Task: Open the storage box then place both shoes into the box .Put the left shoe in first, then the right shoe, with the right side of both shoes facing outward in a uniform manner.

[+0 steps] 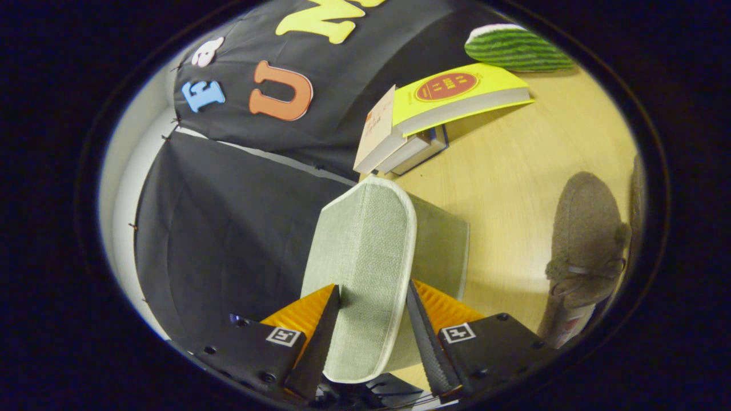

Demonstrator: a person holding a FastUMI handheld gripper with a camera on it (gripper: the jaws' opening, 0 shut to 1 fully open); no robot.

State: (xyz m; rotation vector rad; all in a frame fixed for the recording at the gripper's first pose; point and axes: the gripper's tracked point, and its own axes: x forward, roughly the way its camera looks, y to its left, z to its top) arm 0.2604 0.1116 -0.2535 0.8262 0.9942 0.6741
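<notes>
Fingers (348,319) clamp the storage box lid (365,274); book labels unreadable.

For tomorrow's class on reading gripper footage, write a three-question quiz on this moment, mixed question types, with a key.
1. True or false: the claw has its fingers either side of the box lid.
2. What lies past the box, by the fingers' right? A) slipper B) mug C) ball
3. Fill in: the yellow book tops a ____ of books.

Key: 1 true; 2 A; 3 stack
</notes>
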